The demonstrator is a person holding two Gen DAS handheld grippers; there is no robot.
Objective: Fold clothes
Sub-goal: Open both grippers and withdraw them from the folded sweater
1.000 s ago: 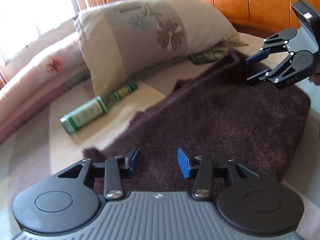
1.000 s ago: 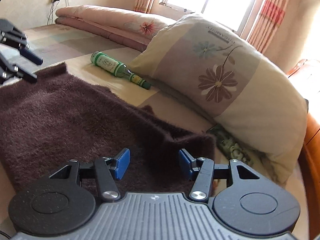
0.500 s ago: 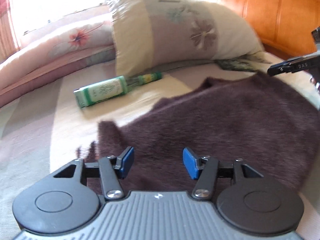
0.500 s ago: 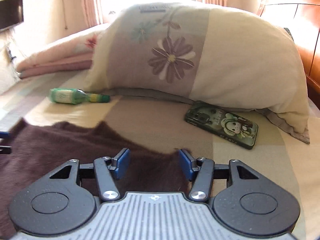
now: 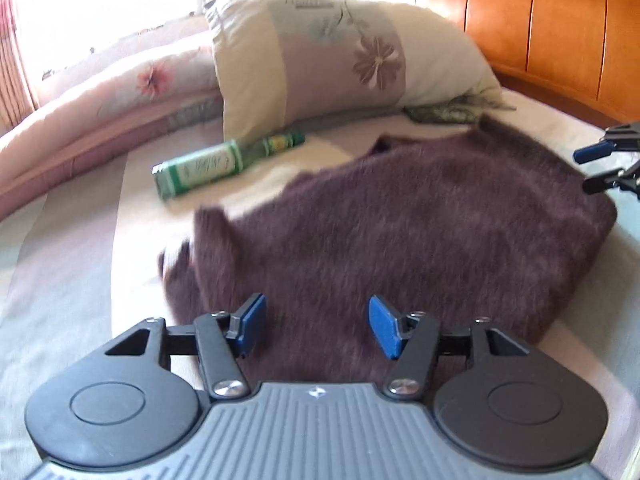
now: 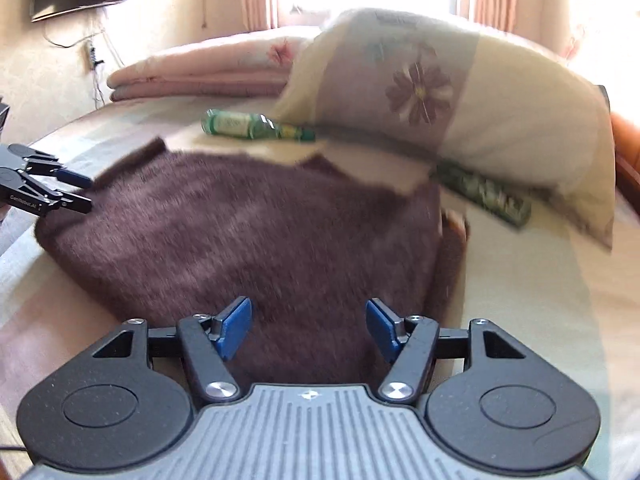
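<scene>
A fuzzy dark brown garment (image 5: 420, 232) lies folded on the bed; it also fills the middle of the right wrist view (image 6: 248, 232). My left gripper (image 5: 316, 326) is open and empty, just above the garment's near edge. My right gripper (image 6: 308, 326) is open and empty over the garment's opposite edge. Each gripper shows in the other's view: the right one (image 5: 596, 170) at the garment's far right edge, the left one (image 6: 74, 190) at its far left edge, both with jaws apart.
A green glass bottle (image 5: 224, 162) lies beside a flowered pillow (image 5: 344, 56) behind the garment. A phone in a green case (image 6: 484, 194) lies under the pillow's edge. A folded pink quilt (image 6: 208, 68) and a wooden headboard (image 5: 560, 28) bound the bed.
Both grippers have swung round and drawn back to the garment's opposite sides. The jaws stay open. The garment's near corner looks shifted and blurred.
</scene>
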